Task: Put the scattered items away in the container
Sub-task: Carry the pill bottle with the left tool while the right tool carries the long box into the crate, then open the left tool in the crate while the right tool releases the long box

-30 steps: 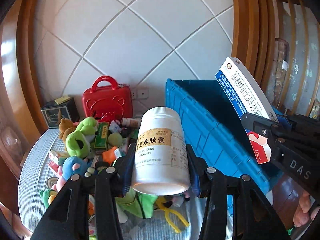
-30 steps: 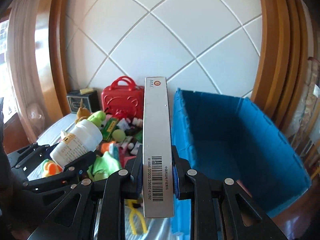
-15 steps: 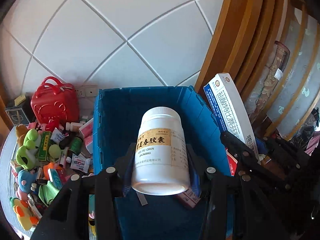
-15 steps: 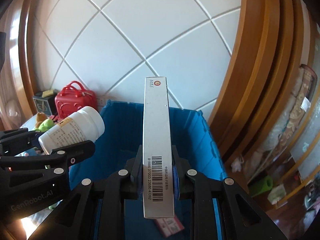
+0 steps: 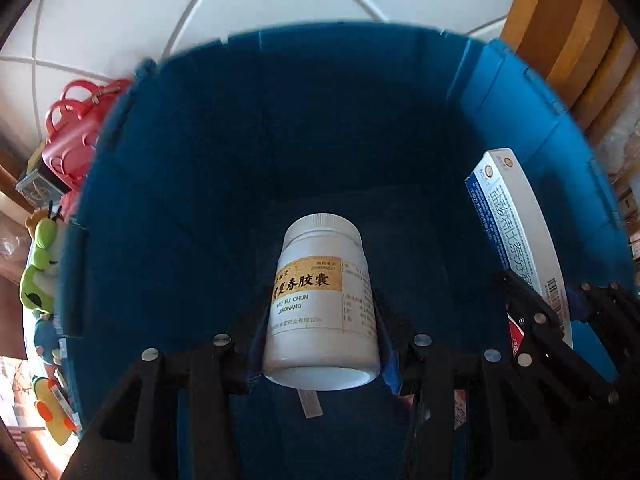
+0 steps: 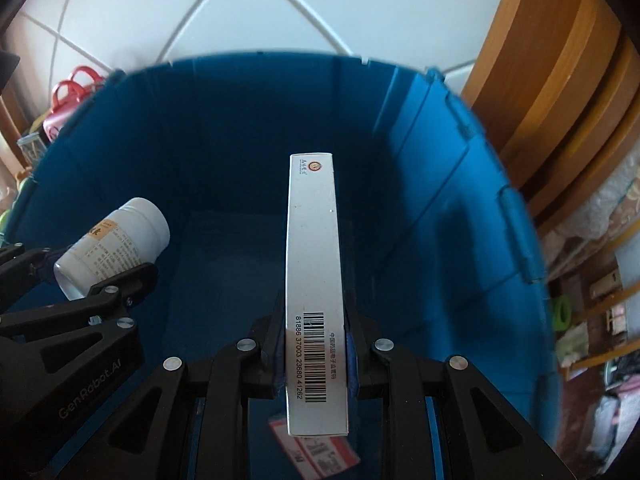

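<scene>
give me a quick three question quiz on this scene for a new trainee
1. True or false: the left gripper is shut on the white pill bottle.
2. Multiple choice: the flat medicine box in the right gripper is held
A. flat on its broad face
B. on edge, its narrow barcode side toward the camera
C. crushed and folded
3. Fill in: both grippers hang over the inside of the blue ____.

Key:
1. True. The pads press on both sides of the bottle.
2. B
3. crate. Both items are over its floor, not yet let go; a small red-and-white packet already lies at the bottom.
</scene>
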### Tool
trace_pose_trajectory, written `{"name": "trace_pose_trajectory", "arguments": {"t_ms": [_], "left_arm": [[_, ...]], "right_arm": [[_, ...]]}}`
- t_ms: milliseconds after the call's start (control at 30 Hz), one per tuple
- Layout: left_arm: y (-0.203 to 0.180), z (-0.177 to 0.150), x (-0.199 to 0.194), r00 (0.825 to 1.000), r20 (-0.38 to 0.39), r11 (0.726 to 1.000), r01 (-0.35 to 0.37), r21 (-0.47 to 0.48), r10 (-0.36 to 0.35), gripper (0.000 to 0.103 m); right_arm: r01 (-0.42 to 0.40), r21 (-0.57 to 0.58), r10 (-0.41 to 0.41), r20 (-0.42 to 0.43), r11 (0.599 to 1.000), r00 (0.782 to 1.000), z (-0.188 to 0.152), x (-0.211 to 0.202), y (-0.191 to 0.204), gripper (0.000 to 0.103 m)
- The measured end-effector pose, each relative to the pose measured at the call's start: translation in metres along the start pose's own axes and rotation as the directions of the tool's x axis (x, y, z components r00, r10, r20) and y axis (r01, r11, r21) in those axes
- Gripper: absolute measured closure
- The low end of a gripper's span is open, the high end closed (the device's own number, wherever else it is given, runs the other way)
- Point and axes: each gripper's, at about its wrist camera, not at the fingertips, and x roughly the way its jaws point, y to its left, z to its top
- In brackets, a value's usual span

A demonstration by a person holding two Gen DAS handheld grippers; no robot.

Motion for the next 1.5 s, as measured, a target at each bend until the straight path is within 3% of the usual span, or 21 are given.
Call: {"name": "trace_pose_trajectory", "arguments": {"t_ms": [133,267,367,467,533,667,767,933,1000,1100,1367,1500], "left_arm": [[-0.002,-0.009,0.071,0.981,-0.174,0.997,-0.082,0.012,0.083,0.058],[-0.011,-0.030,0.105,0.957,-0.242,0.987,-0.141,0.082,0.157,0.058],[-0.012,-0.044,0.125,0.936,-0.314,0.987,-0.141,0.072,0.157,0.057],[-0.018,-0.052,0.135,0.925,-0.331,0.981,-0.154,0.114,0.184,0.058],[-0.020,-0.056,0.140,0.919,-0.347,0.980,-0.153,0.126,0.188,0.058],[-0.023,-0.061,0.147,0.906,-0.378,0.979,-0.151,0.136,0.193,0.056],[-0.027,-0.065,0.152,0.888,-0.395,0.967,-0.178,0.181,0.237,0.045],[-0.031,-0.066,0.152,0.884,-0.381,0.956,-0.199,0.214,0.269,0.045],[-0.031,-0.069,0.151,0.884,-0.375,0.952,-0.207,0.223,0.280,0.045],[-0.040,-0.073,0.147,0.882,-0.366,0.946,-0.217,0.243,0.296,0.045],[-0.043,-0.069,0.134,0.894,-0.323,0.940,-0.236,0.246,0.309,0.045],[-0.035,-0.064,0.107,0.921,-0.293,0.959,-0.208,0.191,0.258,0.045]], "right_arm": [[0.011,-0.028,-0.016,-0.158,1.000,0.987,-0.020,0.071,0.000,0.081],[0.008,-0.058,-0.026,-0.305,0.998,0.952,-0.045,0.116,0.002,0.081],[0.030,-0.094,-0.065,-0.398,0.995,0.915,-0.068,0.142,0.001,0.081],[0.038,-0.140,-0.099,-0.458,0.989,0.883,-0.084,0.160,0.000,0.081],[0.034,-0.159,-0.106,-0.468,0.987,0.877,-0.088,0.164,0.001,0.081],[0.025,-0.149,-0.094,-0.478,0.989,0.873,-0.094,0.165,-0.003,0.081],[0.028,-0.136,-0.091,-0.483,0.990,0.871,-0.097,0.166,-0.009,0.080],[0.025,-0.132,-0.087,-0.487,0.991,0.869,-0.103,0.165,-0.015,0.078],[0.019,-0.124,-0.077,-0.486,0.992,0.871,-0.104,0.163,-0.017,0.072],[0.011,-0.123,-0.070,-0.484,0.992,0.872,-0.107,0.160,-0.019,0.053],[0.005,-0.125,-0.060,-0.439,0.992,0.896,-0.107,0.140,-0.024,0.041],[0.012,-0.126,-0.060,-0.387,0.992,0.920,-0.101,0.116,-0.028,0.038]]}}
